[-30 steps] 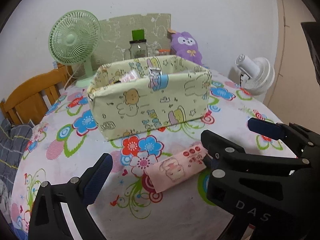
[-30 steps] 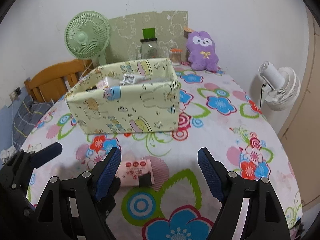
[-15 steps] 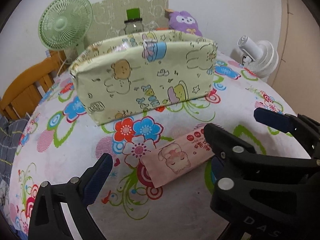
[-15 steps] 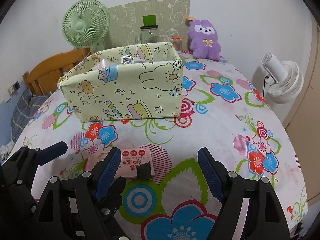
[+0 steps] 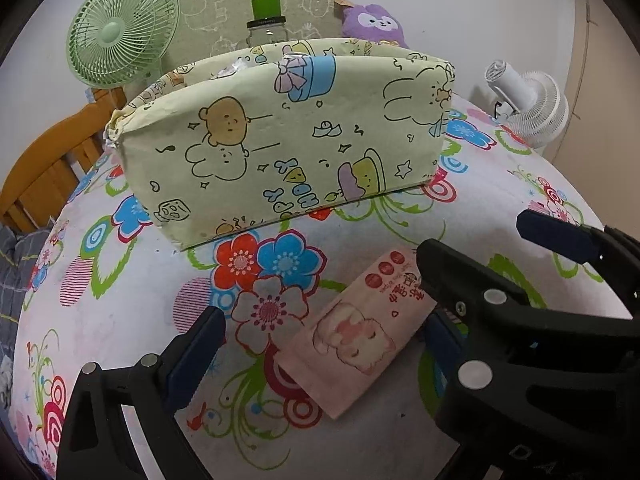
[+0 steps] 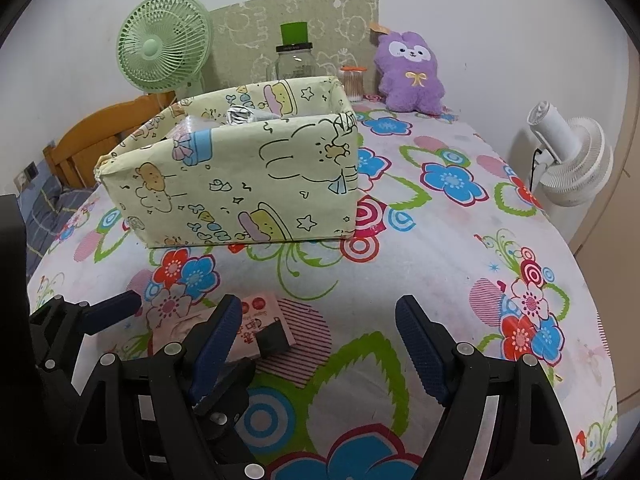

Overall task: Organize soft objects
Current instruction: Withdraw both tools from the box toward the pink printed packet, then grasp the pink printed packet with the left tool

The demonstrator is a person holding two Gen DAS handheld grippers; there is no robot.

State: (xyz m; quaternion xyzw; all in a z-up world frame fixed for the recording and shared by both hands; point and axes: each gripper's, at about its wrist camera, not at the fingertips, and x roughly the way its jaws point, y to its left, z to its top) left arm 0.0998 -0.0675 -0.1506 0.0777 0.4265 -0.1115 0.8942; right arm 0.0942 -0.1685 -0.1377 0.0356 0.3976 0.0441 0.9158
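A pink tissue pack (image 5: 360,336) with a cartoon print lies flat on the flowered tablecloth (image 5: 132,320), in front of the pale yellow cartoon-print box (image 5: 280,140). My left gripper (image 5: 320,352) is open and straddles the pack. Its right pad is close to the pack's right end and its left pad stands well clear. My right gripper (image 6: 320,344) is open just to the right. Its left finger (image 5: 480,288) crosses over the pack's right end, interleaved with the left gripper's fingers (image 6: 274,338). The pack (image 6: 256,320) is partly hidden in the right wrist view.
The box (image 6: 240,184) holds a silver foil item (image 6: 240,114). Behind it stand a green fan (image 6: 164,44), a glass jar (image 6: 294,60), a swab container (image 6: 352,82) and a purple plush (image 6: 412,72). A white fan (image 6: 572,164) is at the right edge, a wooden chair (image 6: 100,132) at the left.
Both grippers have sunk toward the table and moved forward. The pack and the box look larger and nearer. Neither gripper's jaws have changed, and the pack has not moved.
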